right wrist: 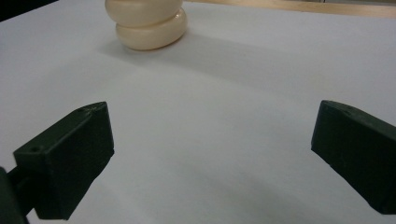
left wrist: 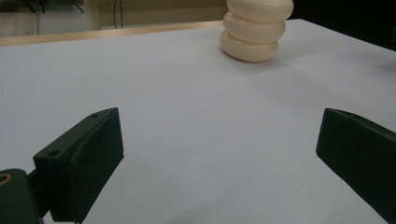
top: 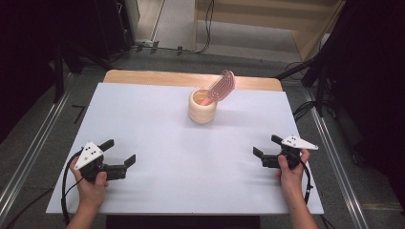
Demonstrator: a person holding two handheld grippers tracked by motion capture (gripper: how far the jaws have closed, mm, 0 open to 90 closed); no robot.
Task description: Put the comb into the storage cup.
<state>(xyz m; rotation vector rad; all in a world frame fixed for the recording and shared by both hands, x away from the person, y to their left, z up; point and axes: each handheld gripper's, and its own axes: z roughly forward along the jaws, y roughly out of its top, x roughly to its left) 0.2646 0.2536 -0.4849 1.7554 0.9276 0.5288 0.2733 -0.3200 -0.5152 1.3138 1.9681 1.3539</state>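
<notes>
Bright even light, soft shadows, slight blur

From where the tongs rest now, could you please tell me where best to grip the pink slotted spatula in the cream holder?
Probably by the pink slotted spatula head, which leans up and right out of the cream ribbed holder. Come from above on the right with the right tongs, closing across its flat faces; the handle sits inside the holder.

From my hand-held gripper cameras, the top of the cream cup (left wrist: 254, 32) is cut off. The pink brush's (top: 222, 86) handle end hides inside the cup. My elbows are cut off too.
</notes>
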